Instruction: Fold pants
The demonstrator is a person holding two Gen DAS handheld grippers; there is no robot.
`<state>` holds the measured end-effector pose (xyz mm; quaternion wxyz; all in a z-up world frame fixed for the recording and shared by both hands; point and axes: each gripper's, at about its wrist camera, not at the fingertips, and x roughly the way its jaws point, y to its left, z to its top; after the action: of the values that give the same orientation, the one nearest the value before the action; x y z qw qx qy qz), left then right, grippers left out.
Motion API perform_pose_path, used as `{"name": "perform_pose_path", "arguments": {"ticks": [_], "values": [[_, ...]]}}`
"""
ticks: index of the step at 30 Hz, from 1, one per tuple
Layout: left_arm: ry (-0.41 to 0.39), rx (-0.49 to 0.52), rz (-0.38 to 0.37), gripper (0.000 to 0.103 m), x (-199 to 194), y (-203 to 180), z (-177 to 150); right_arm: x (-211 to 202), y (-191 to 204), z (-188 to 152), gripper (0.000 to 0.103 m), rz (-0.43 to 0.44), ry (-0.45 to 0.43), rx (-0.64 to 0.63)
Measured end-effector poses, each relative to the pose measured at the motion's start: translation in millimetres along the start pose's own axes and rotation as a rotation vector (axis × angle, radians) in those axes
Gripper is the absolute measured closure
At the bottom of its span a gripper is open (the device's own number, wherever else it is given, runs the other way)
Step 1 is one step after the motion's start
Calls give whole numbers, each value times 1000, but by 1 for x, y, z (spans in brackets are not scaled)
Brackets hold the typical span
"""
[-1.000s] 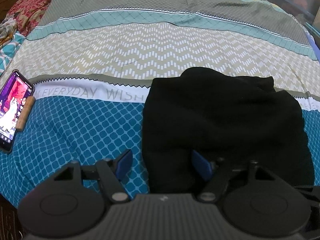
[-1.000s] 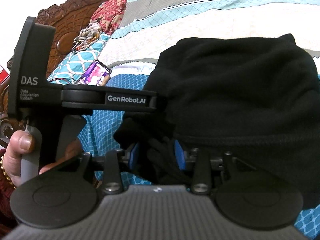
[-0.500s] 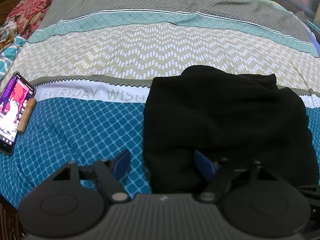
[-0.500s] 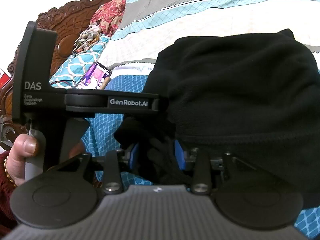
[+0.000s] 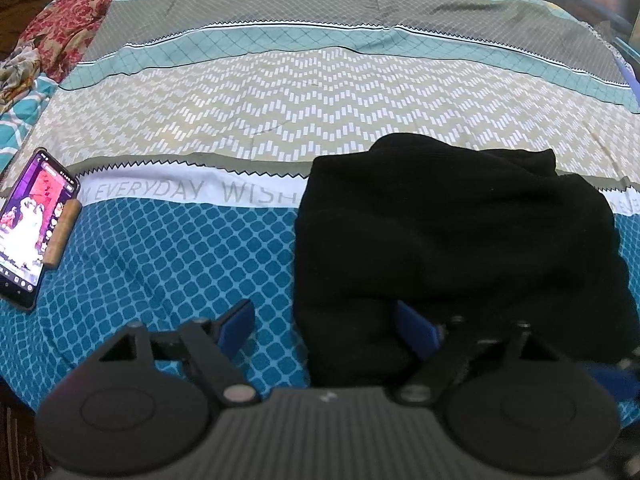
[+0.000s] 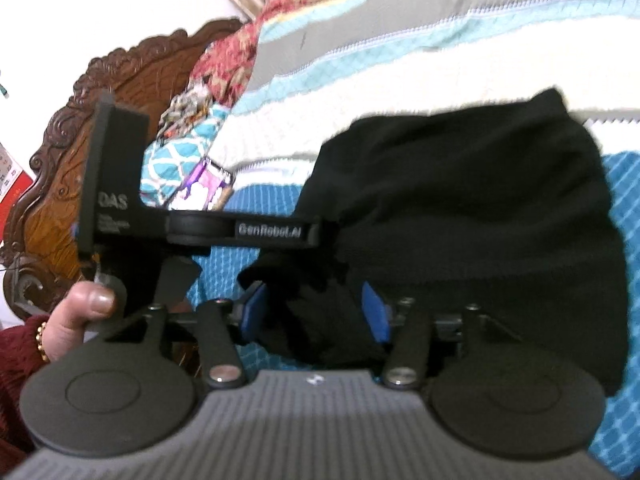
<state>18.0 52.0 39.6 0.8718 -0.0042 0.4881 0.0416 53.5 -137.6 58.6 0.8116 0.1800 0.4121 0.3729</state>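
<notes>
The black pants (image 5: pixel 452 240) are lying folded into a thick bundle on the patterned bedsheet (image 5: pixel 320 104), near edge of the bed, right of centre. The left gripper (image 5: pixel 324 320) is being held w/ jaws wide apart & has just been opening: near-left corner of the bundle sits between them, pads not pressing. The right gripper (image 6: pixel 314 312), seen blurred, has just been opening too; a fold of pants is hanging loose between its blue pads (image 6: pixel 374 312). A lit phone (image 5: pixel 30 224) is lying far left on the sheet.
</notes>
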Motion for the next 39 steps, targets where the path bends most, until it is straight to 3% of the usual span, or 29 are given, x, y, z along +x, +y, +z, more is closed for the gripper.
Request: {"name": "perform_pose_path", "arguments": {"ticks": [7, 17, 30, 34, 39], "values": [[-3, 6, 12, 23, -2, -2, 0, -20, -24, 3, 43, -73, -79, 91], [-15, 30, 32, 23, -3, -6, -2, -8, -45, -7, 42, -120, -22, 171], [-18, 29, 35, 22, -9, -7, -5, -14, -55, -12, 26, -49, -49, 195], [-23, 28, 30, 22, -13, -6, -8, -11, -50, -12, 11, -38, -32, 160], [-39, 37, 24, 22, -22, -5, -11, -8, -47, -12, 4, -40, -6, 138]]}}
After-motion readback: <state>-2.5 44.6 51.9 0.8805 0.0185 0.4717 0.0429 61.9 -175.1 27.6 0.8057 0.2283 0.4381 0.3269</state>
